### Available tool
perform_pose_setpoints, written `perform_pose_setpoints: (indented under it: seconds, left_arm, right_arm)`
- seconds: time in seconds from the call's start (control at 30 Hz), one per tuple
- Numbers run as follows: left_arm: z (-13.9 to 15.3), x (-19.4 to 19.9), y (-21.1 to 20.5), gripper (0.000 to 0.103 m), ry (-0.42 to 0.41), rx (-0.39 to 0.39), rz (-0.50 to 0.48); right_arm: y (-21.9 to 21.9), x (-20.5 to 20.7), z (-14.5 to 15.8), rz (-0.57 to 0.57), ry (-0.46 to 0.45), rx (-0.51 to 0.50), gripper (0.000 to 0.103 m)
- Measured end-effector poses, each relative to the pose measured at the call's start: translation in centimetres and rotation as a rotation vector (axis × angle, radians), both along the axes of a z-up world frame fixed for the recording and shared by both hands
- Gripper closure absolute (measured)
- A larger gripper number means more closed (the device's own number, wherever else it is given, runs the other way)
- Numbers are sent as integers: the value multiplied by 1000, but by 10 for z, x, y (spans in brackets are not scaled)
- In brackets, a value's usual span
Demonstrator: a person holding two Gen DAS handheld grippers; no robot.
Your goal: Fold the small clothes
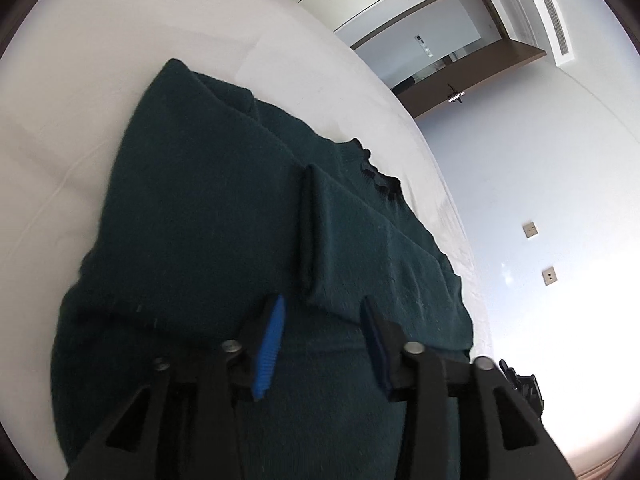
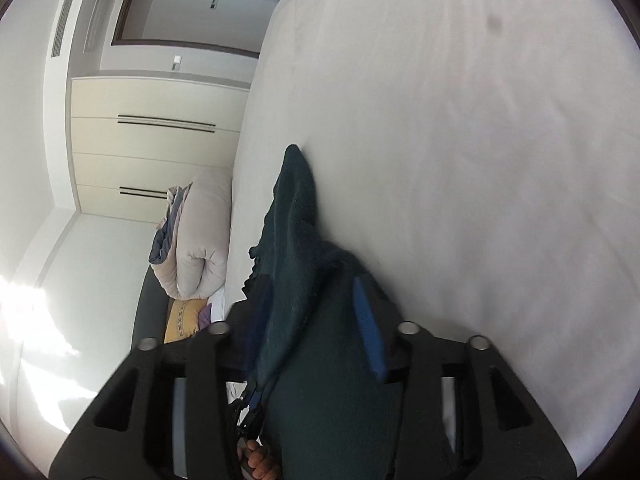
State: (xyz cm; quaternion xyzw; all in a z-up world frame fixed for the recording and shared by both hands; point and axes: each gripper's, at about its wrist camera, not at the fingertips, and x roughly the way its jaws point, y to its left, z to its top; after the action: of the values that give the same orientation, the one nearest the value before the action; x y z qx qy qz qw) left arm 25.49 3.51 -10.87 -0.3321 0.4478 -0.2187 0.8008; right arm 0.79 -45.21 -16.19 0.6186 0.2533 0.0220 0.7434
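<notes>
A dark green knit sweater [image 1: 224, 216] lies on the white bed [image 1: 100, 80], its sleeves folded in over the body and its collar toward the bed's far edge. My left gripper [image 1: 322, 312] is open just above the sweater's near hem, with blue pads [image 1: 270, 350] apart and nothing between them. In the right wrist view the same sweater [image 2: 296, 280] rises as a lifted fold between the fingers of my right gripper [image 2: 308, 308]. The jaws stand apart around the cloth, and I cannot tell whether they pinch it.
White bed sheet [image 2: 460, 160] fills the right of the right wrist view. A rolled duvet [image 2: 200, 236] and a yellow pillow [image 2: 182, 320] lie at the head of the bed. Cream wardrobe doors [image 2: 152, 136] and a doorway [image 1: 436, 36] stand beyond the bed.
</notes>
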Motion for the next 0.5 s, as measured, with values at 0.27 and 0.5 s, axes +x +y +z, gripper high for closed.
perform_pose_setpoints:
  seconds: [0.27,0.5]
  left_arm:
    - [28,-137,58,21,-34,70,107]
    - [10,-231,82,21,34,125,103]
  right_arm:
    - [30,-111,28,72,9,-135,41]
    - [62,-174,25,171,43,-239,41]
